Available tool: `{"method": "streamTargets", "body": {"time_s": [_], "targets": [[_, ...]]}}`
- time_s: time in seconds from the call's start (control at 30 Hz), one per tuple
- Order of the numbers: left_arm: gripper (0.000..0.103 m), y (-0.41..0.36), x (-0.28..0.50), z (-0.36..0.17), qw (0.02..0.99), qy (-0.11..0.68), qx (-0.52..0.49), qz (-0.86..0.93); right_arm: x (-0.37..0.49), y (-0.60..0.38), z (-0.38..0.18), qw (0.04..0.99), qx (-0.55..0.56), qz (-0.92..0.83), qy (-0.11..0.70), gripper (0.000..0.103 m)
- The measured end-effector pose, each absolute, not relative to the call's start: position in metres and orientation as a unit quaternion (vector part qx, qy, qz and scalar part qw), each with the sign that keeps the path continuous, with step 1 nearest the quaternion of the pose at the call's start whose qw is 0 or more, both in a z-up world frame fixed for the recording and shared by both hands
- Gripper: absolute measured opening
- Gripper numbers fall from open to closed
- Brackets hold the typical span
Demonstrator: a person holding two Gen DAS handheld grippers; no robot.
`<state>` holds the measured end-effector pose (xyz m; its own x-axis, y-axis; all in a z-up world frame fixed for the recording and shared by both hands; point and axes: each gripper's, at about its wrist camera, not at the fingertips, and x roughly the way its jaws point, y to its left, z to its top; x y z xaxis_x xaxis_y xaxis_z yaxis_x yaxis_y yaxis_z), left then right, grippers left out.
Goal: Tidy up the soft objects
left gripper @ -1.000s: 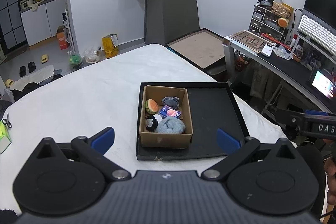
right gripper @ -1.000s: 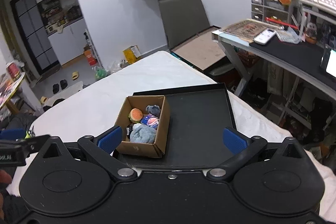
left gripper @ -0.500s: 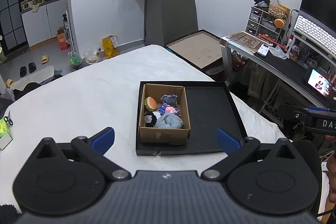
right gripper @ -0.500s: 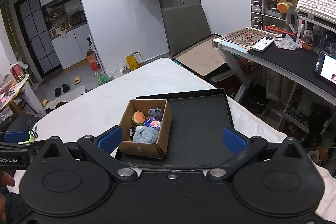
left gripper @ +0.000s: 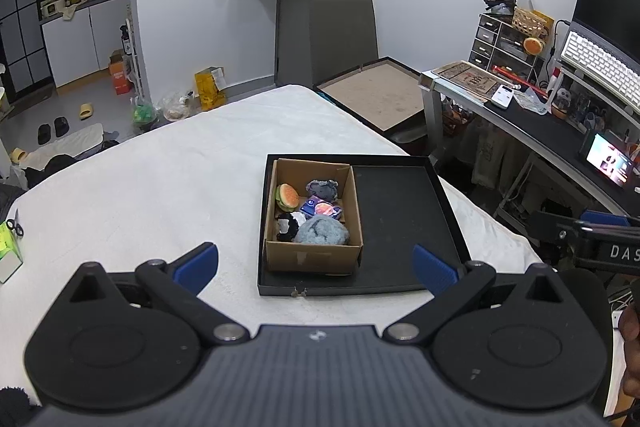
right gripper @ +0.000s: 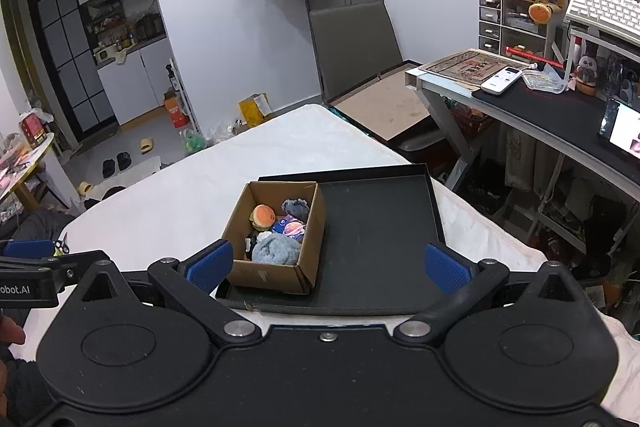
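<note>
Both claws stand wide open and hold nothing: the left claw (left gripper: 316, 263) and the right claw (right gripper: 327, 265) hang back from the bed (left gripper: 160, 187) and have drawn higher and farther off over the last second, so the scene ahead looks smaller. Just beyond the fingertips lies the black tray (left gripper: 404, 219), its right half bare. In its left half, ahead of the left claw, sits the cardboard box (left gripper: 312, 257) with the soft toys (left gripper: 322, 231) gathered inside. That fits toys already packed away, or toys waiting to be laid out.
</note>
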<state>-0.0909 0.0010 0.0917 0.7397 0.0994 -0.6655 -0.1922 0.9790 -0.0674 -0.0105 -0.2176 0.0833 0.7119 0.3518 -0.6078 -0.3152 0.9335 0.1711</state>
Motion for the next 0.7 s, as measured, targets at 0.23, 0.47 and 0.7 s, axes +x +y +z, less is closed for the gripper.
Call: {"method": "streamTargets", "body": {"time_s": [0.23,0.47,0.7], "targets": [[0.103,0.0033,-0.0903,0.0894,0.928,0.357,-0.074,0.076,-0.0108,-0.218,0.0819,0.923,0.03,0.181,0.339,0.103],[0.103,0.004,-0.0909,0.0899,0.928,0.356,-0.076,0.072,-0.0121,-0.219,0.0824,0.923,0.03,0.177,0.341,0.103],[0.103,0.0031,-0.0908,0.0885,0.928,0.357,-0.074,0.072,-0.0118,-0.2191,0.083,0.923,0.03,0.174,0.341,0.103]]}}
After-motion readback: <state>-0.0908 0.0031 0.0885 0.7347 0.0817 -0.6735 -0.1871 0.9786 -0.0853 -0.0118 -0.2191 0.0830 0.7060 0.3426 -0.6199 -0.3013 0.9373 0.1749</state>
